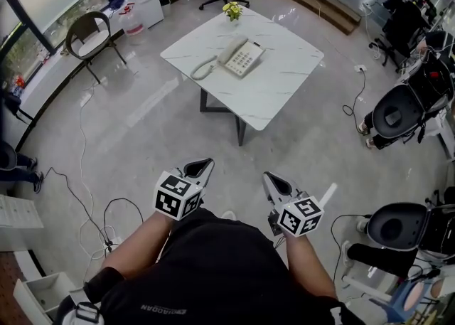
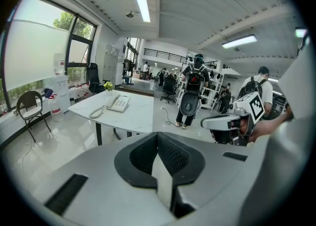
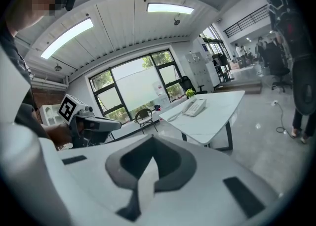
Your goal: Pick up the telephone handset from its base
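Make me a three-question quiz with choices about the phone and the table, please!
1. Where is the white push-button telephone? A on the white marble-look square table; B under it; C on a wall.
2. What colour are the small potted flowers? A red; B yellow; C blue.
3. The telephone's white handset is: A lying on its base; B lifted off; C dangling by its cord.
Answers: 1 A, it sits on the tabletop; 2 B, the blooms look yellow; 3 A, it lies along the base.
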Action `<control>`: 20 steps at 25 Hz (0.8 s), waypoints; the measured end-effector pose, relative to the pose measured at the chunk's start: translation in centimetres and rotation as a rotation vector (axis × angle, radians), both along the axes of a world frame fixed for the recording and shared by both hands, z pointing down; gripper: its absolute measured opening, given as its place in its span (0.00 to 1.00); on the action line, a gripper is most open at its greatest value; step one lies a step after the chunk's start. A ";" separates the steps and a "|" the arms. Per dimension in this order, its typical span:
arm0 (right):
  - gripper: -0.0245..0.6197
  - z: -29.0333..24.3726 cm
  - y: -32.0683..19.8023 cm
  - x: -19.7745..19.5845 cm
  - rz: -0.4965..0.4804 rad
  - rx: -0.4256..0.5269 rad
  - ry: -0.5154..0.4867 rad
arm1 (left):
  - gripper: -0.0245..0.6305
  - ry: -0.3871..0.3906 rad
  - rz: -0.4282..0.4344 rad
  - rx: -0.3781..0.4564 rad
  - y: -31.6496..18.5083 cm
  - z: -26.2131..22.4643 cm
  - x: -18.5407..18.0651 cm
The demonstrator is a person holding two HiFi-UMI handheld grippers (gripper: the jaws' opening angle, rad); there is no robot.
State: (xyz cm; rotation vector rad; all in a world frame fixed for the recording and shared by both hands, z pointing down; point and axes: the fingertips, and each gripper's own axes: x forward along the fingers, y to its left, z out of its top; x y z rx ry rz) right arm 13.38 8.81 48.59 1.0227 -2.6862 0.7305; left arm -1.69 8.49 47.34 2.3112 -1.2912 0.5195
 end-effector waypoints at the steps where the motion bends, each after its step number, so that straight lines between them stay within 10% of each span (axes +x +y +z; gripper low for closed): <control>1: 0.04 0.0 -0.1 0.2 0.000 -0.002 -0.003 | 0.04 0.002 -0.001 0.004 -0.2 -0.2 0.2; 20: 0.04 1.9 -1.0 1.4 0.037 -0.031 -0.012 | 0.04 -0.008 0.010 -0.051 -0.6 1.7 0.8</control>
